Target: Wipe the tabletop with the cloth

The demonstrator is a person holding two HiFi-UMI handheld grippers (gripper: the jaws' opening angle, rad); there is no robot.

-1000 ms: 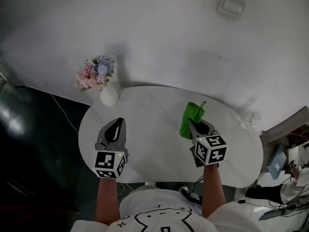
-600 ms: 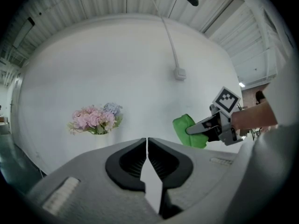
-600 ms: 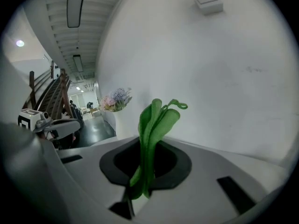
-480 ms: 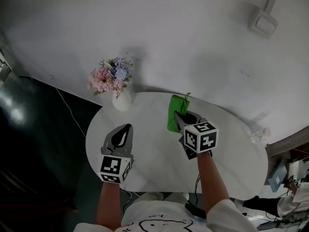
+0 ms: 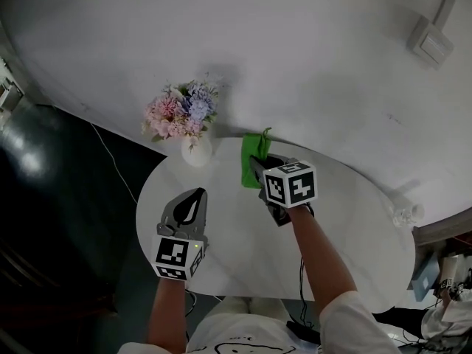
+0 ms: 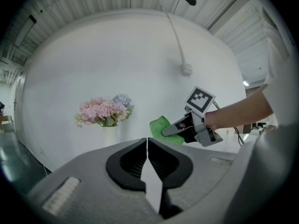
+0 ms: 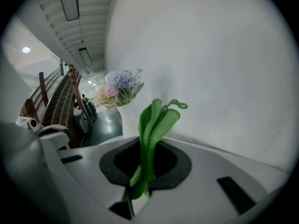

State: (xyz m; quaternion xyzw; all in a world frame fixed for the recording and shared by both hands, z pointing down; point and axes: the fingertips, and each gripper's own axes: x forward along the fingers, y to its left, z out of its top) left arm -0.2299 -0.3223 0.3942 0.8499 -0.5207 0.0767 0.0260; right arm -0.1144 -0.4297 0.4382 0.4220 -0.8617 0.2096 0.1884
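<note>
The right gripper (image 5: 258, 169) clamps the cloth (image 5: 251, 153); the left gripper (image 5: 195, 195) is closed, empty. A vase (image 5: 196, 152) stands near, left of the right jaws: a wide sweep may topple it.

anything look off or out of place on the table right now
Nothing stands out. The vase stands upright at the far left edge of the table, the green cloth is clamped in the right hand-held gripper, and the left hand-held gripper is shut on nothing.
</note>
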